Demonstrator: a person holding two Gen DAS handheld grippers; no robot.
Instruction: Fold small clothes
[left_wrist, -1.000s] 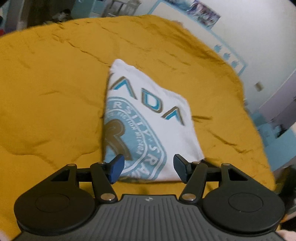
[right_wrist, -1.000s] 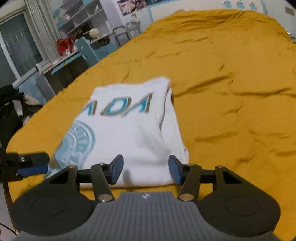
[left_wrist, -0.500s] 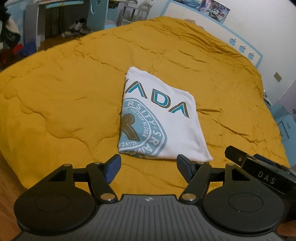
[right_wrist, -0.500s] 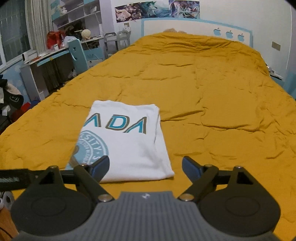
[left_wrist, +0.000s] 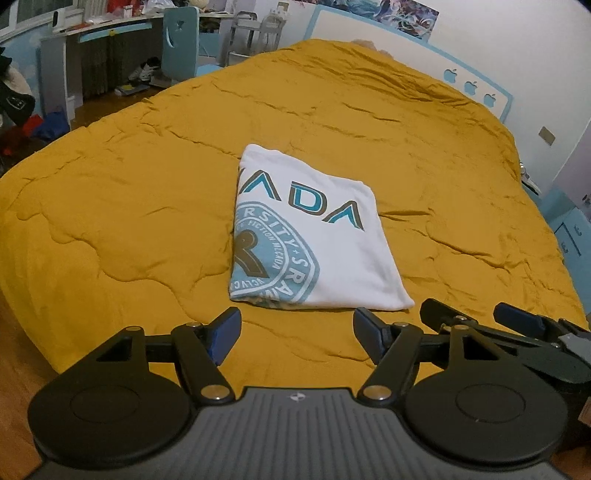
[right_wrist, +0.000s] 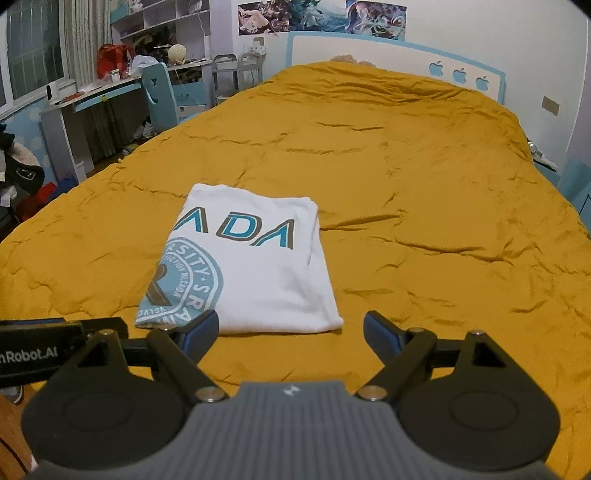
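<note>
**Q:** What is the work surface, and why use it?

**A:** The mustard quilt (right_wrist: 406, 192) fills most of both views. I work on it because it gives a broad, soft, level base, and cloth laid on it keeps its shape.

**Q:** Where is the garment?

**A:** The white T-shirt (right_wrist: 258, 266) lies flat on the quilt, centre-left in the right wrist view and at centre in the left wrist view (left_wrist: 314, 236). It is a compact rectangle with the teal print facing up. I judge the folding of this piece done. Its near edge lies close to the bed's near edge, within easy reach of both tools.

**Q:** What is the state of each tool?

**A:** My left gripper (left_wrist: 295, 332) and my right gripper (right_wrist: 291, 332) both sit at the bottom of their frames, on the near side of the shirt. The jaws of each have just been opening and now stand wide apart. Nothing is between them; neither pad touches cloth. I hold them clear so that the fold is not disturbed.

**Q:** Anything smaller?

**A:** The right gripper's fingers (left_wrist: 517, 321) show at the lower right of the left view, beside mine.
</note>
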